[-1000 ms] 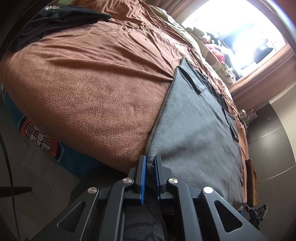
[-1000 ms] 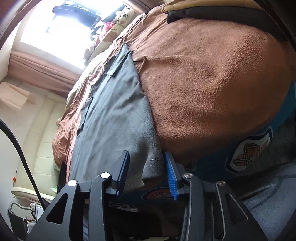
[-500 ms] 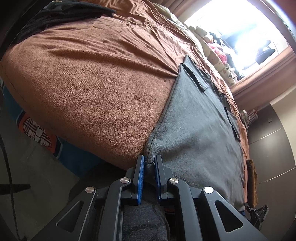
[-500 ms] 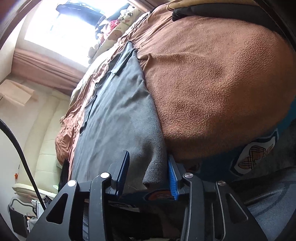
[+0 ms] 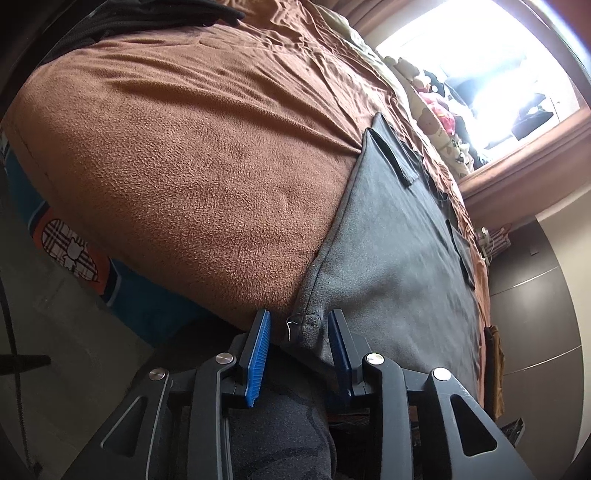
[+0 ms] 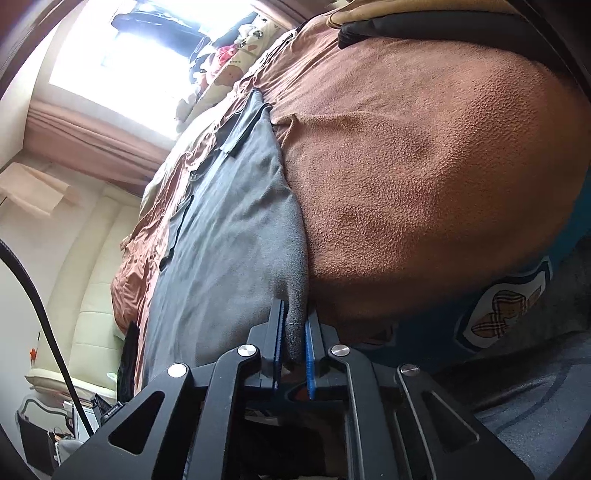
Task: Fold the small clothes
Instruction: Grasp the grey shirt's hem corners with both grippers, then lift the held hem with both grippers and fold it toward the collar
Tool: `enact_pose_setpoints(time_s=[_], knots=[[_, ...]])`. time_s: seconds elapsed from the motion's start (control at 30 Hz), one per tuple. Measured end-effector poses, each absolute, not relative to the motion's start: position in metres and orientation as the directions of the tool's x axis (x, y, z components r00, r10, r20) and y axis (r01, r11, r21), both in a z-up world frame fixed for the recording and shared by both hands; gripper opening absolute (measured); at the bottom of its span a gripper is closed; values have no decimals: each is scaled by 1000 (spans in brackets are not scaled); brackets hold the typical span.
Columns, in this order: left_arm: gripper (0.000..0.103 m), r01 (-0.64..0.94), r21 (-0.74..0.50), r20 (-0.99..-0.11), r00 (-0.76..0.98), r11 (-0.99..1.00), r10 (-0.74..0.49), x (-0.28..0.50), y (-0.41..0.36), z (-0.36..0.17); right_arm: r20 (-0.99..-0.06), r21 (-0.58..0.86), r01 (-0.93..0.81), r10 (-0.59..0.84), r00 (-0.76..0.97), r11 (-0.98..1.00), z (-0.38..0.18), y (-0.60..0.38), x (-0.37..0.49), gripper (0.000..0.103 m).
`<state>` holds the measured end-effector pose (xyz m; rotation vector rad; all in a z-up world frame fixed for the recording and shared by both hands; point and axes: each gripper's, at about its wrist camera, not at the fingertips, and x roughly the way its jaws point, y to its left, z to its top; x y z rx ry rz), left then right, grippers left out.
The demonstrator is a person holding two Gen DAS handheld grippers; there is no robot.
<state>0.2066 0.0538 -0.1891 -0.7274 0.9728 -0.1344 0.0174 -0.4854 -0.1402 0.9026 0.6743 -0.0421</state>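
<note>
Brown blanket [image 5: 192, 155] open; black clothes [image 5: 155, 18] far.

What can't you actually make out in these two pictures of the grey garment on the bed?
- Grey garment: its type is unclear; both views see it at a low slant, and the far end is foreshortened.
- Its near hem: hidden behind the left gripper and the right gripper.
- Window: glare washes out what lies outside, both views.
- Dark clothes: cut off by the top edge, left view.
- Brown blanket: covers the bed beneath.
</note>
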Motion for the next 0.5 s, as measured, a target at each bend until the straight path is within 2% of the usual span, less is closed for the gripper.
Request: enact_pose_setpoints(time_s=[0.07, 0.17, 0.5], knots=[[33, -204, -620, -702, 577, 758, -418, 206, 54, -190, -559, 707, 313, 231, 796, 634, -137, -486, 16, 4], [11, -188, -623, -697, 574, 759, -430, 204, 54, -189, -555, 697, 305, 220, 802, 649, -129, -485, 14, 3], [7, -142, -585, -685, 614, 799, -392, 198, 49, -141, -515, 703, 260, 221, 829, 662, -99, -491, 1, 2]])
